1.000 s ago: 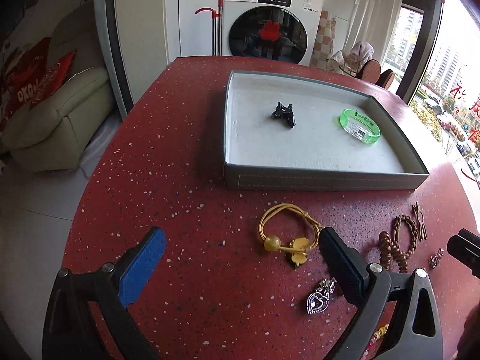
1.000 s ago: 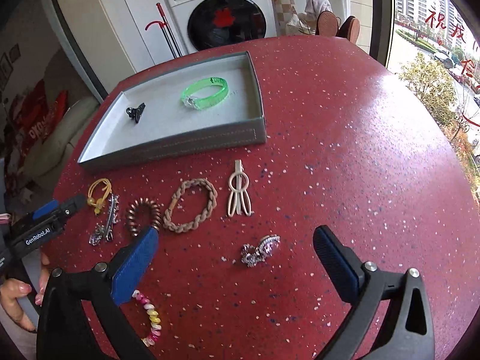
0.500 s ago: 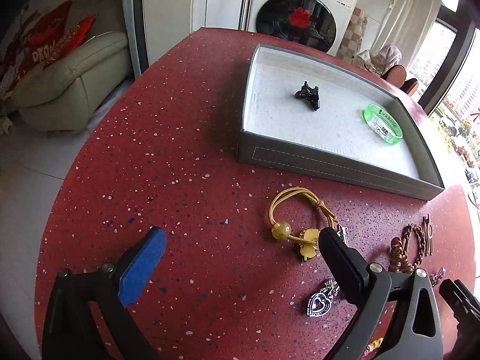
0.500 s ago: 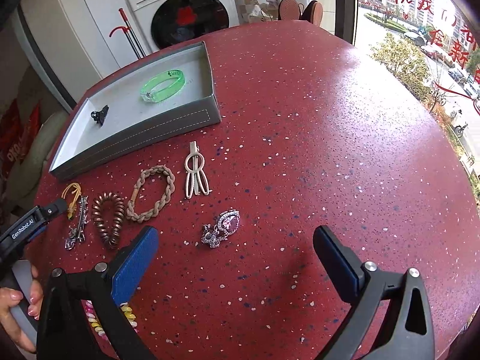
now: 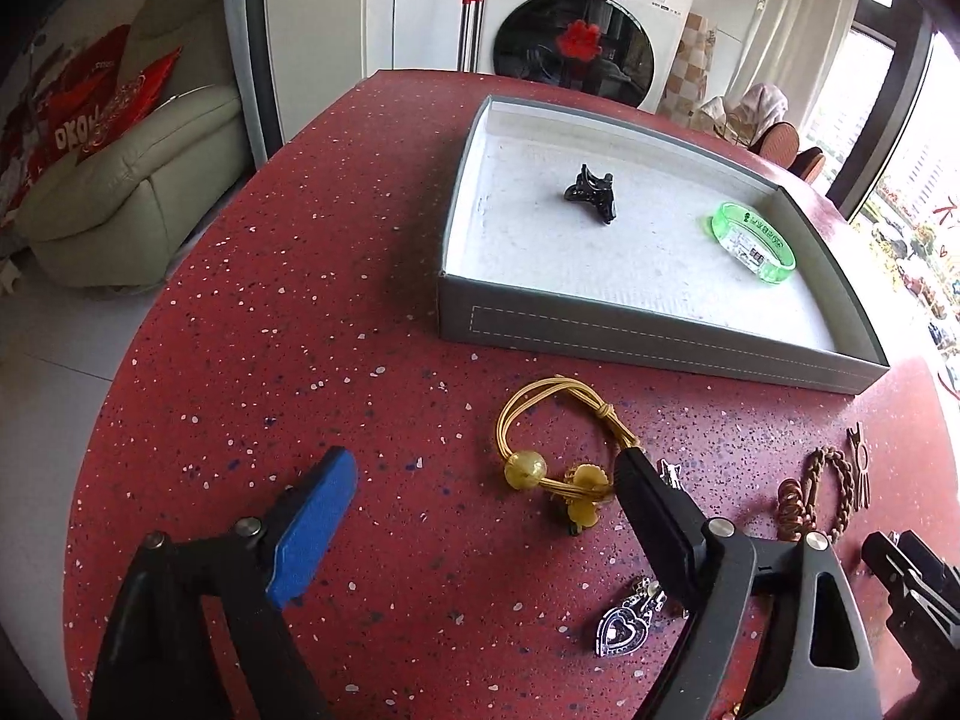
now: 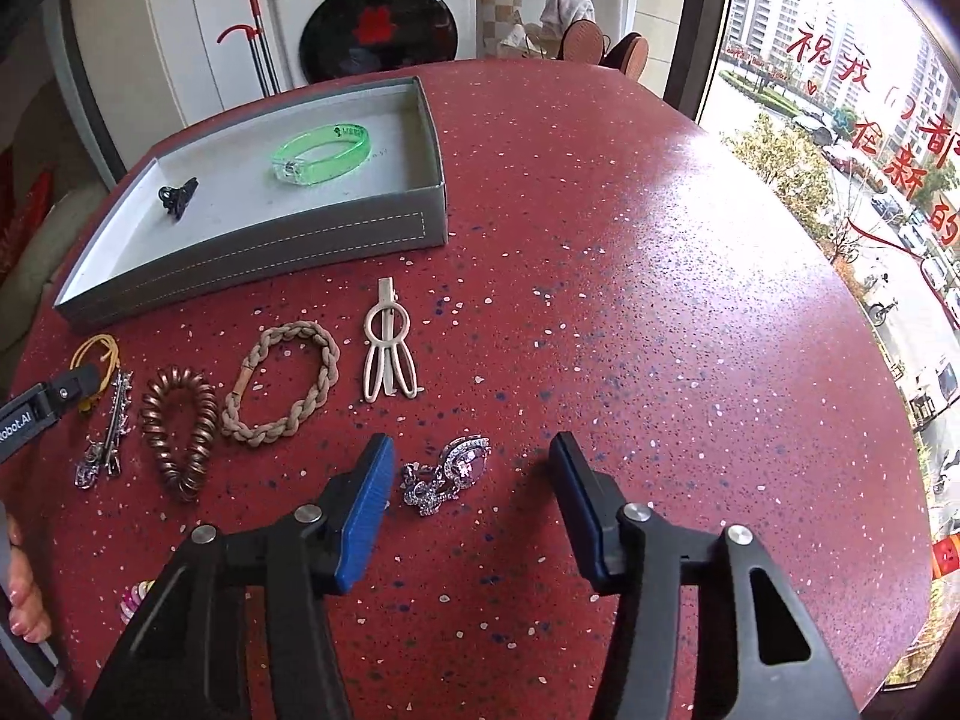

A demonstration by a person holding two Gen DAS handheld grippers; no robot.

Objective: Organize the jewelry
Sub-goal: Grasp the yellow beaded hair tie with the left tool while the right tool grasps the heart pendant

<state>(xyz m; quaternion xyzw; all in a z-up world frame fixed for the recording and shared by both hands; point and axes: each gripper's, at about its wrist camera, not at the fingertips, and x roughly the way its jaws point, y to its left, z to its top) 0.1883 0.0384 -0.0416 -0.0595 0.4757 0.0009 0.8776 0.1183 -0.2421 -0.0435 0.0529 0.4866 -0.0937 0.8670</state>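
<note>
A grey tray (image 5: 600,336) (image 6: 240,258) holds a black claw clip (image 5: 591,192) (image 6: 177,195) and a green bangle (image 5: 753,240) (image 6: 321,153). My left gripper (image 5: 486,486) is open, low over the red table, with a yellow hair tie (image 5: 558,438) just ahead between its fingers. A heart pendant (image 5: 624,630) lies by its right finger. My right gripper (image 6: 474,480) is open, with a sparkly brooch (image 6: 450,471) between its fingertips, close to the left one. A braided band (image 6: 282,384), a coil tie (image 6: 180,426) and a beige clip (image 6: 387,342) lie beyond.
A silver barrette (image 6: 111,432) and a beaded piece (image 6: 135,597) lie at the left. A sofa (image 5: 132,180) and washing machine (image 5: 576,48) stand past the table's far edge. The table's right side (image 6: 690,300) is bare red surface, ending at a window.
Both grippers have moved closer to the table. The right one came forward so the brooch now sits between its fingertips. The left one shifted toward the yellow hair tie.
</note>
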